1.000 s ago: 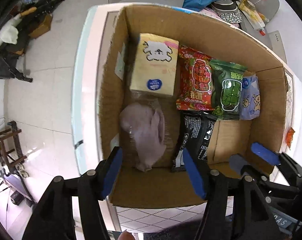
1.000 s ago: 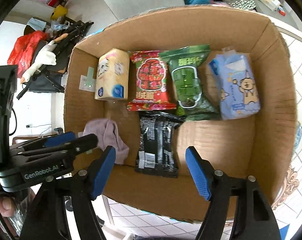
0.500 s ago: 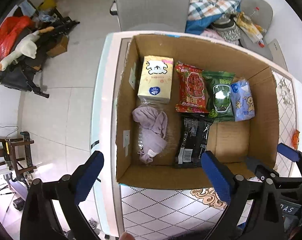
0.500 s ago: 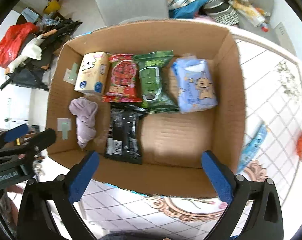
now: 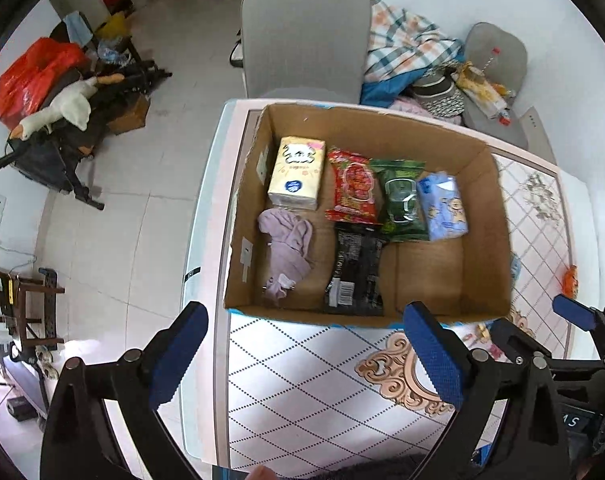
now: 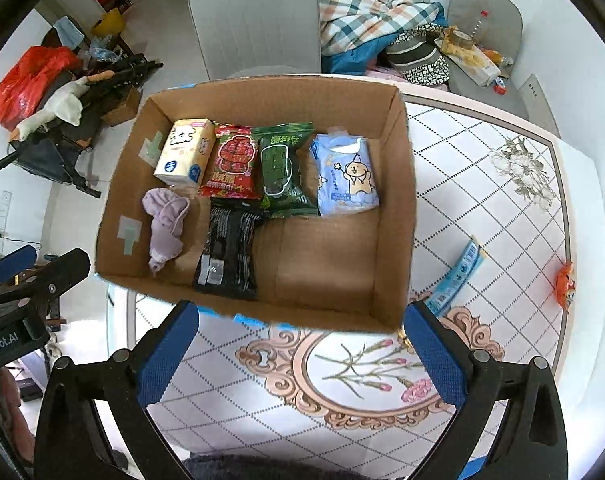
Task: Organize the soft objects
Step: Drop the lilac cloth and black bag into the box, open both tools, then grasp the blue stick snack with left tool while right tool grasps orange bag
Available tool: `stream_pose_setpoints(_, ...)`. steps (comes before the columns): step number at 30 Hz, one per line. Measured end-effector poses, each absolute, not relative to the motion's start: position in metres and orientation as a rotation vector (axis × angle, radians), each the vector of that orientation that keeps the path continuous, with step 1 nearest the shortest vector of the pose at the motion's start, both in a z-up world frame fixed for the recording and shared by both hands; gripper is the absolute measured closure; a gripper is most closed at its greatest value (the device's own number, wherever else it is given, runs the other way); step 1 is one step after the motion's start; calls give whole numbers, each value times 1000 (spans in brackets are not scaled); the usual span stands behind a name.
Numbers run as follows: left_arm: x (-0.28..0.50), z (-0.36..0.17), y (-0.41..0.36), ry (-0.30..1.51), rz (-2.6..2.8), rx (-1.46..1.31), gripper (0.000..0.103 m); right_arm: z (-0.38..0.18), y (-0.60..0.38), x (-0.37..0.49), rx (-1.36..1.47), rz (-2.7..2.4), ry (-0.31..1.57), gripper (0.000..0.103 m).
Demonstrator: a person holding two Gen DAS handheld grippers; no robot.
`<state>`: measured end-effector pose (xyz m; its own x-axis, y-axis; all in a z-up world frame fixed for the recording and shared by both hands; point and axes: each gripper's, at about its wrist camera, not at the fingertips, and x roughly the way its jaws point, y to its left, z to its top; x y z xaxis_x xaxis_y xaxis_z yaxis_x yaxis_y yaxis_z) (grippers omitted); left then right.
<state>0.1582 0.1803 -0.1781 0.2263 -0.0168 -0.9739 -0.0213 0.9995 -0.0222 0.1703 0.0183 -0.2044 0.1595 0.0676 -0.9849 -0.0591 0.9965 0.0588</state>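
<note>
So the cardboard box point(image 6: 394, 216) on the tiled table point(image 6: 482, 184) holds everything soft: yellow tissue pack point(image 6: 185, 151), red snack bag point(image 6: 234, 162), green wipes pack point(image 6: 283, 168) and blue tissue pack point(image 6: 344, 176) in a far row, with a crumpled lilac cloth point(image 6: 164, 224) and black packet point(image 6: 226, 250) nearer. The cloth looks feather-light and floppy, so I'd pinch the bunched middle; the foil bags seem slippery and crinkly, so better to grab a sealed edge. A light blue wrapper point(image 6: 458, 276) lies on the table right of the box.

Left gripper point(image 5: 306, 354) and right gripper point(image 6: 306, 354) both have jaws spread wide, holding nothing. Compared with a second ago, both have pulled well back and up from the box, and the jaws have widened.
</note>
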Motion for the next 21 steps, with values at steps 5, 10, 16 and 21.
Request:
stream_pose_setpoints(5, 145, -151, 163, 1292, -28, -3, 3, -179, 8, 150, 56, 126, 1372, 0)
stream_pose_setpoints(10, 142, -128, 128, 1212, -68, 56, 3, -163, -32, 137, 161, 120, 1346, 0)
stream_pose_setpoints(16, 157, -137, 41, 1200, -230, 128, 3, -166, -133, 119, 274, -34, 1356, 0)
stream_pose_setpoints(21, 173, -180, -51, 1265, -330, 237, 3, -186, -238, 98, 391, -219, 1375, 0)
